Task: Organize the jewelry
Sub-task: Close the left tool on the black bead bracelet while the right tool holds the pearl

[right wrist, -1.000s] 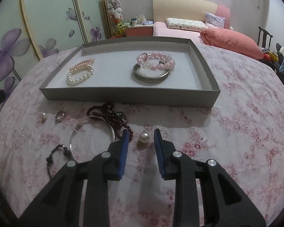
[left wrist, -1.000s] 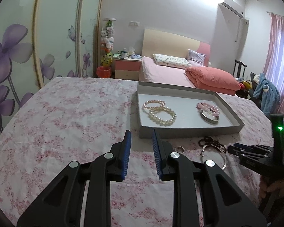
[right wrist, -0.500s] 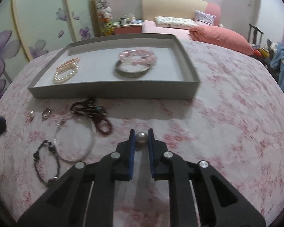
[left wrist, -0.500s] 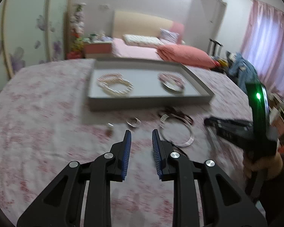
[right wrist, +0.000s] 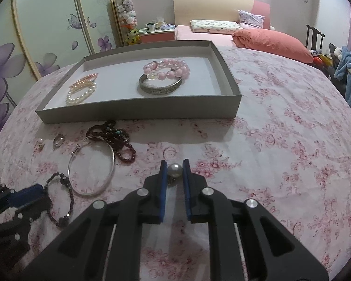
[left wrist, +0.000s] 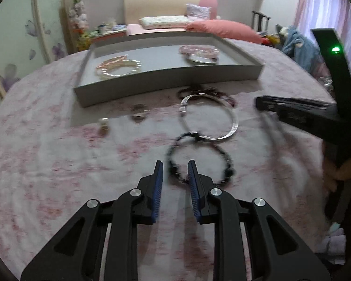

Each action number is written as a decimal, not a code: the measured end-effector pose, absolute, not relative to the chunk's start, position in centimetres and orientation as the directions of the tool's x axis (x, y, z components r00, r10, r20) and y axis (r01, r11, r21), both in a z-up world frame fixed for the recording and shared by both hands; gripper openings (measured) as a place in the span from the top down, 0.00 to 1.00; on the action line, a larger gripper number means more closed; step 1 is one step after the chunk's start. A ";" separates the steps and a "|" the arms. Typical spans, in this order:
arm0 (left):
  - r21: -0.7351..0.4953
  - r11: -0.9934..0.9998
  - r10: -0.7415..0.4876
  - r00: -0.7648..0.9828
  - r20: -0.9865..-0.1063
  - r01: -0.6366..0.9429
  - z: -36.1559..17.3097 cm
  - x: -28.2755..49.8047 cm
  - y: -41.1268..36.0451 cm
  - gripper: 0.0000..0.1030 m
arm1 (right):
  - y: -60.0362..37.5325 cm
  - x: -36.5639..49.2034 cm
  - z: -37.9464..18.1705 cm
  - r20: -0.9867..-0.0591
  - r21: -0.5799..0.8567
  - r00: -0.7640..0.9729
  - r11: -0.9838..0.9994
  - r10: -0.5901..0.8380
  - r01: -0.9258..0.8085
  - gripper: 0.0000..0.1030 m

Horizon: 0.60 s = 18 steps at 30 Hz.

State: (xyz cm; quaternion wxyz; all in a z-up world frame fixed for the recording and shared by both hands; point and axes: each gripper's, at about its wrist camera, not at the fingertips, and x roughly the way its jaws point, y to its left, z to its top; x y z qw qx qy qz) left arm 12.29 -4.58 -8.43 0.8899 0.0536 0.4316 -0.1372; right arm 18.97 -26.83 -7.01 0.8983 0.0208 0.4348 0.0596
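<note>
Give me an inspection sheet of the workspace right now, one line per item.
Surface: table under a pink floral cloth.
Job's things: grey tray holds pearl bracelets, a pink bead bracelet and a metal bangle; thin silver bangle, dark red beads, black bead bracelet, ring and a small earring lie on the cloth.
Clutter: nothing seen.
Grippers: right gripper shut on a pearl; left gripper open, straddling the black bracelet's near edge.
Cables: nothing seen.
Surroundings: bed, wardrobe.

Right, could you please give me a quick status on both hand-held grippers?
Right hand-held gripper shut on pearl earring. Left hand-held gripper open, straddling the black bead bracelet. Grey tray ahead, path unobstructed.
</note>
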 end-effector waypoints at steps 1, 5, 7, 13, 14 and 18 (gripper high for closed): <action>-0.014 0.962 -0.180 0.595 -0.783 0.272 -8.5 12.4 -4.1 0.77 | -26.7 19.0 -7.0 -0.779 0.091 0.615 0.992 0.127 -0.091 0.87; 0.022 0.976 -0.119 0.614 -0.780 0.216 -8.4 13.1 -2.6 0.77 | -26.3 18.6 -7.0 -0.777 0.091 0.614 0.990 0.138 -0.108 0.87; 0.040 0.980 -0.092 0.620 -0.779 0.196 -8.4 13.2 -2.0 0.77 | -26.1 18.5 -7.0 -0.776 0.086 0.616 0.990 0.137 -0.113 0.87; -0.023 0.974 -0.162 0.616 -0.771 0.227 -8.0 13.0 -1.7 0.77 | -25.9 18.5 -7.1 -0.778 0.087 0.613 0.990 0.138 -0.112 0.86; -0.026 0.972 -0.167 0.614 -0.771 0.231 -8.0 13.0 -1.8 0.77 | -25.8 18.4 -7.1 -0.778 0.084 0.613 0.990 0.136 -0.113 0.86; -0.025 0.973 -0.164 0.609 -0.776 0.230 -8.2 13.1 -2.2 0.77 | -25.9 18.4 -7.2 -0.778 0.083 0.613 0.990 0.135 -0.113 0.86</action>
